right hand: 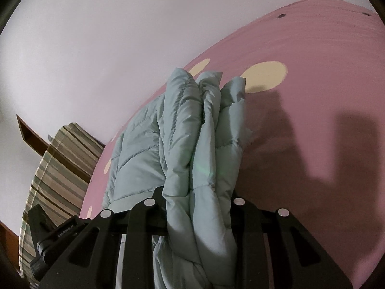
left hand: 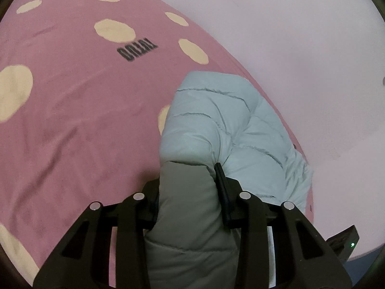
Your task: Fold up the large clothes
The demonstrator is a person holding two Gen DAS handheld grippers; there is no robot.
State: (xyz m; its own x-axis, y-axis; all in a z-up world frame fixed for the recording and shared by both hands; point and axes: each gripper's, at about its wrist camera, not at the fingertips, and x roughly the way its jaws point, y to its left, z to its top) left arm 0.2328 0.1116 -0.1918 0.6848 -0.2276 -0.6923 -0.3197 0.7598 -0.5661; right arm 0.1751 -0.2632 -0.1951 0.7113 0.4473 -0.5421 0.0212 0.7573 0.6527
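Here both grippers are clamped on the pale grey-green quilted puffer jacket (left hand: 223,120), which lies along the wall-side edge of the pink bed sheet with cream dots (left hand: 72,120). The left gripper (left hand: 190,192) pinches one puffy fold; the right gripper (right hand: 197,197) holds several bunched layers. The jacket's length runs forward from both sets of jaws, so the fold probably carries it that way.

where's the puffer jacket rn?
The pale green puffer jacket is bunched between both tongs, left and right, over the pink dotted bedsheet. It sits at the sheet's edge, beside the white wall.
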